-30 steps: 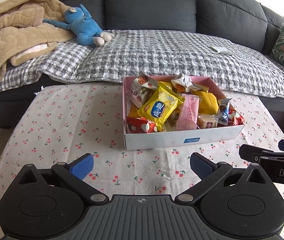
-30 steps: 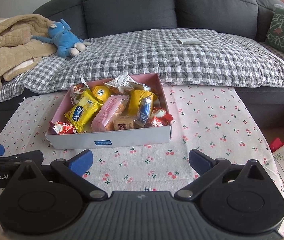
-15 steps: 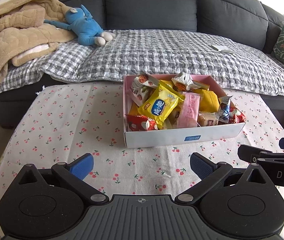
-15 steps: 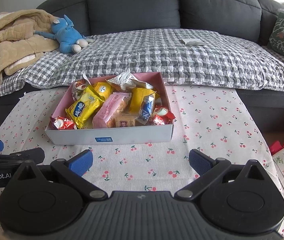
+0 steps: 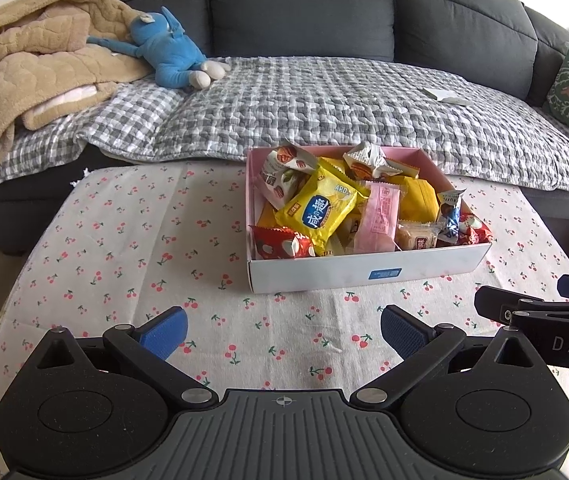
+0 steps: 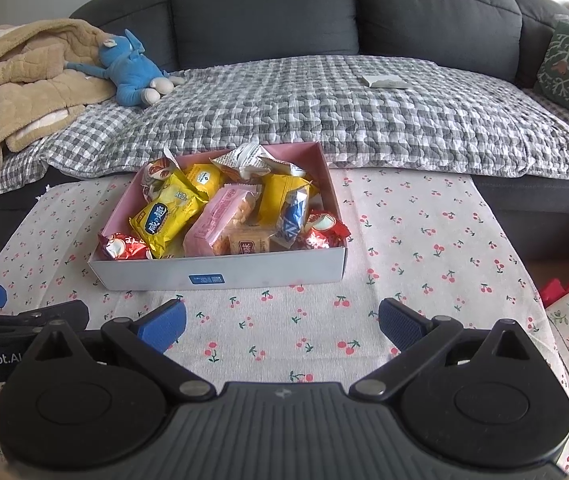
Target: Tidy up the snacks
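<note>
Snacks fill a shallow box (image 5: 364, 274) on the cherry-print tablecloth (image 5: 132, 248), in front of a gray sofa (image 6: 268, 12). On top lie a yellow packet (image 5: 318, 212) and a pink packet (image 5: 378, 220). The left gripper (image 5: 282, 330) and right gripper (image 6: 282, 326) hover side by side near the box's front wall, jaws spread wide, holding nothing.

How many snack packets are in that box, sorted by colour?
Yellow packets: 3
Red packets: 2
White packets: 2
Pink packet: 1
Blue-and-white packet: 1
Clear biscuit packet: 1
Total: 10 in view; more may lie underneath.
</note>
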